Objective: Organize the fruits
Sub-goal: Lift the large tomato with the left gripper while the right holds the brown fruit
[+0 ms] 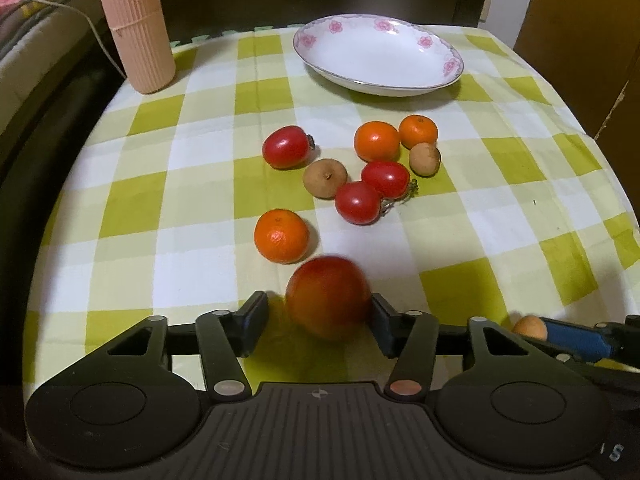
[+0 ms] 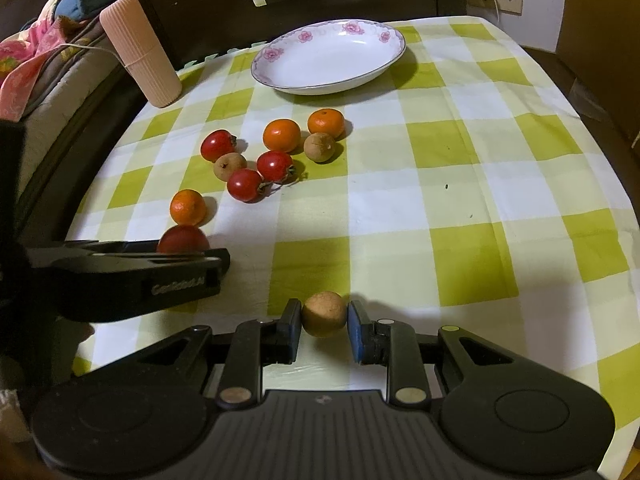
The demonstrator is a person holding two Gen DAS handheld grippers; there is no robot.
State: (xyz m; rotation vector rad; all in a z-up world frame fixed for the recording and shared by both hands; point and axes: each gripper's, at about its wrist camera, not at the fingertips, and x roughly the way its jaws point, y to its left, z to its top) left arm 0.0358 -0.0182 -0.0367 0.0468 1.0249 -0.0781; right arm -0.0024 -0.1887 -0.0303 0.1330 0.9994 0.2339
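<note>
Left tool [image 1: 316,320]: black fingers set half-wide around a blurred, smooth red-orange fruit [image 1: 328,300]; right pad touching, left pad apart.
Right tool [image 2: 323,320]: blue pads clamped on a rough, round tan fruit [image 2: 323,314], at 6 o'clock in its view.
Counter [image 1: 500,216]: draped in green-and-white checked cloth.
Plate [image 1: 452,66]: glossy white, oval, pink flowers on the rim, seen at 12 o'clock.
Loose fruit: glossy red tomatoes [image 1: 386,178], dimpled mandarins [image 1: 282,236], matte brown globes [image 1: 325,178], clustered centrally.
Ribbed tube [image 1: 136,28]: peach, upright, at 10 o'clock.
</note>
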